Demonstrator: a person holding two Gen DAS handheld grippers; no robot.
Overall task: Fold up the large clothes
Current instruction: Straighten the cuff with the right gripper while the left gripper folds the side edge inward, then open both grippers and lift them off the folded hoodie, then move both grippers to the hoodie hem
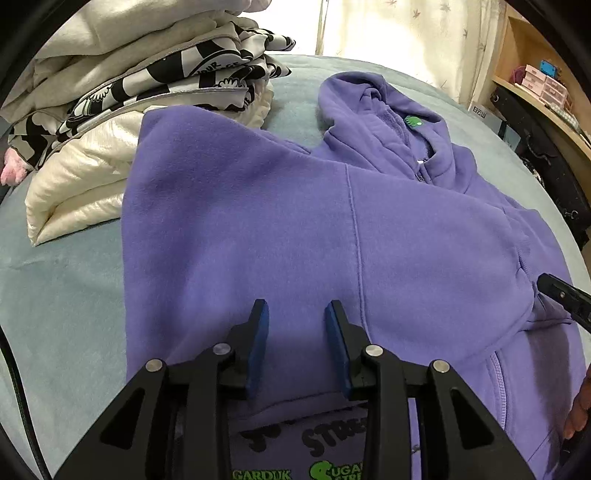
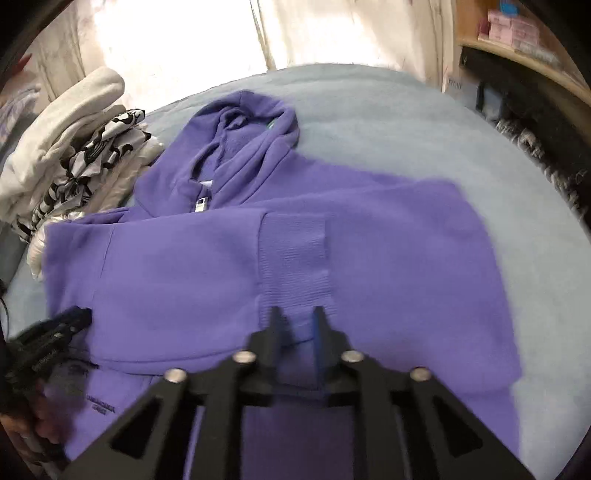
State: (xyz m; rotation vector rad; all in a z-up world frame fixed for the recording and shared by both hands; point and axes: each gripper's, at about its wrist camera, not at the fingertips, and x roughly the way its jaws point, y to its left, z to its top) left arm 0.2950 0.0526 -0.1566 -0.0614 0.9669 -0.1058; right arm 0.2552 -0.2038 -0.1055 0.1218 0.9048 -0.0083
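Purple hoodie (image 1: 295,221) lies flat on the bed (image 1: 66,295), beside the clothes pile (image 1: 122,92). Thick fleece, floppy, probably heavy; I'd pinch the cuff or hem. Left gripper (image 1: 295,314) spread, right gripper (image 2: 295,321) spread too, both empty.

A: My left wrist view?
B: Low, close over the purple hoodie (image 1: 295,221), facing far toward the curtain (image 1: 399,33).
A: Right wrist view?
B: Higher, same heading; both share the hoodie and folded stack (image 2: 74,155).
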